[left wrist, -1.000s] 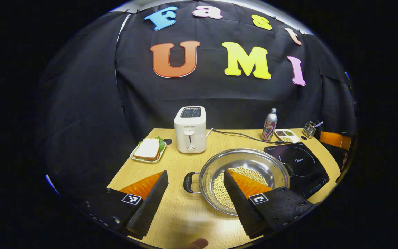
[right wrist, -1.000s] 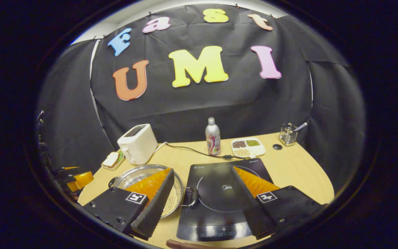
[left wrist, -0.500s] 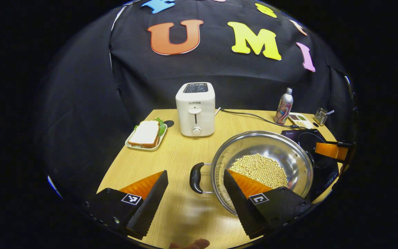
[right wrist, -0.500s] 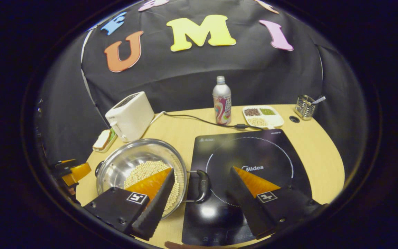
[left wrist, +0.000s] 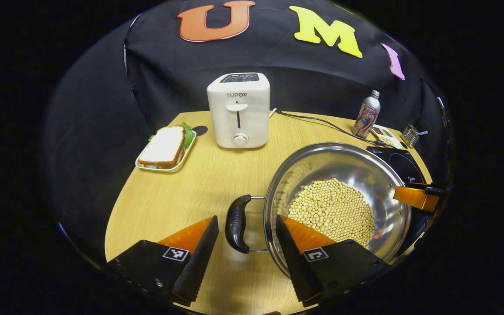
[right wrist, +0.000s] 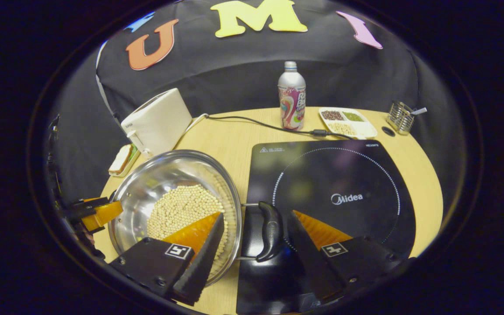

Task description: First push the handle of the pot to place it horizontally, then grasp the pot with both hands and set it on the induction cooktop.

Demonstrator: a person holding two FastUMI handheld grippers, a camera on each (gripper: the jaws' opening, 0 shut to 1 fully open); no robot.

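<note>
Two black loop handles are what I am lining up on, one for each set of tongs. Starting at the left, my left tongs [left wrist: 246, 238] are released, spread wide with the pot's left handle [left wrist: 237, 217] lying in the gap between them, neither finger touching it as far as I can tell. That handle's long axis runs across the line of my fingers, so closing should pinch it across its width. Next along, the pot [left wrist: 337, 148] sits on the table [left wrist: 217, 175], soybeans [left wrist: 331, 210] pooled in its bottom, its right edge just beside the induction cooktop [right wrist: 335, 175]. Further right, the pot's right handle [right wrist: 269, 230] hangs over the cooktop's near left part and lies between the fingers of my right tongs [right wrist: 254, 245], which are also released and spread. I judge each handle equally close to its own tongs, so both grips look ready; the lift then goes rightward onto the cooktop.
</note>
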